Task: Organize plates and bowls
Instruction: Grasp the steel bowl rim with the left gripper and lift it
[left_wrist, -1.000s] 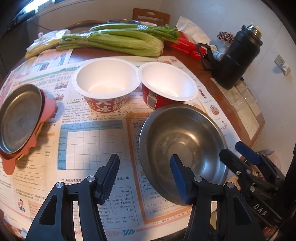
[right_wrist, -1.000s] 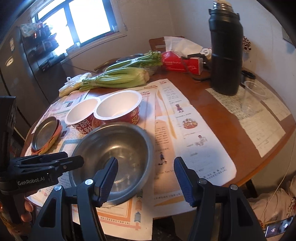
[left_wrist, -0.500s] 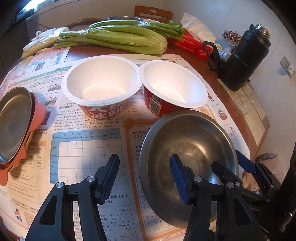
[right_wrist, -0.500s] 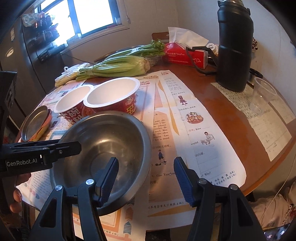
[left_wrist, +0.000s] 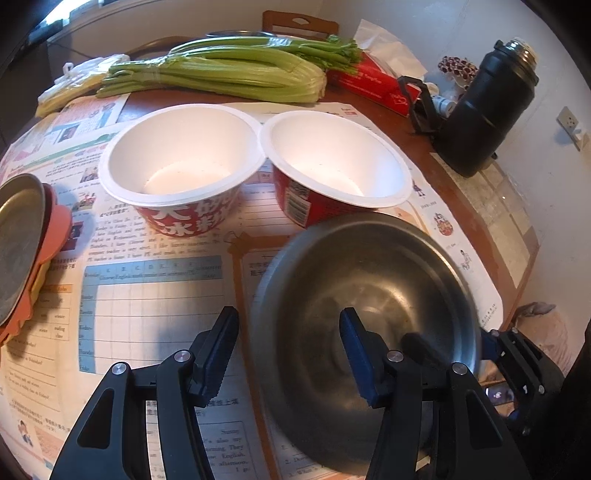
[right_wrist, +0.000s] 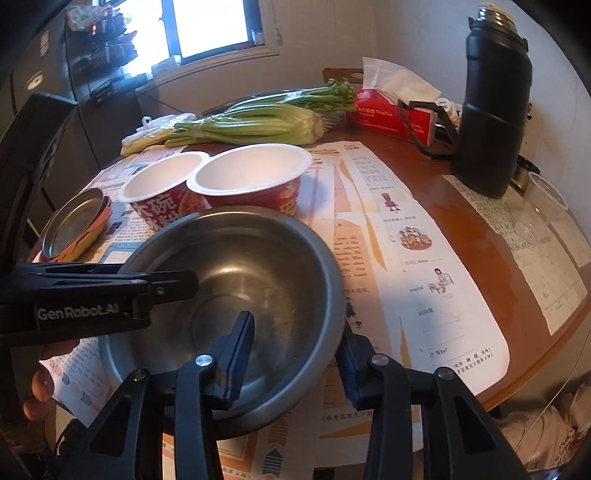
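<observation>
Table (right_wrist: 461, 236) was round, brown wood, mostly covered by printed paper sheets (left_wrist: 147, 306).

Counts, big to small:
- 1 steel bowl (left_wrist: 369, 295), nearest the cameras on the paper, right of centre in the left wrist view. Blurred there.
- 2 red-and-white paper bowls: one (left_wrist: 181, 166) on the left, one (left_wrist: 332, 166) on the right, rims touching, just behind the steel bowl.
- 1 small steel plate (left_wrist: 14, 240) at the left edge, sitting on a short stack of orange and yellow plates (left_wrist: 55, 236); stack count was not readable.

Both grippers straddled the steel bowl's rim. Left gripper (left_wrist: 288, 354): jaws apart, one finger inside the bowl, the other outside over the paper. Right gripper (right_wrist: 295, 354): jaws apart, left finger inside the bowl, right finger outside the near-right rim. Whether any pad touched metal, cannot tell.

Around:
- 1 black flask (right_wrist: 491, 110) upright at far right.
- 1 bundle of celery (left_wrist: 221, 74) across the back, directly behind the paper bowls.
- 1 red tissue box (right_wrist: 391, 118) between celery and flask.
- 1 clear plastic cup (right_wrist: 543, 206) beside the flask.

Each gripper's body sat in the other's view, over the steel bowl.
</observation>
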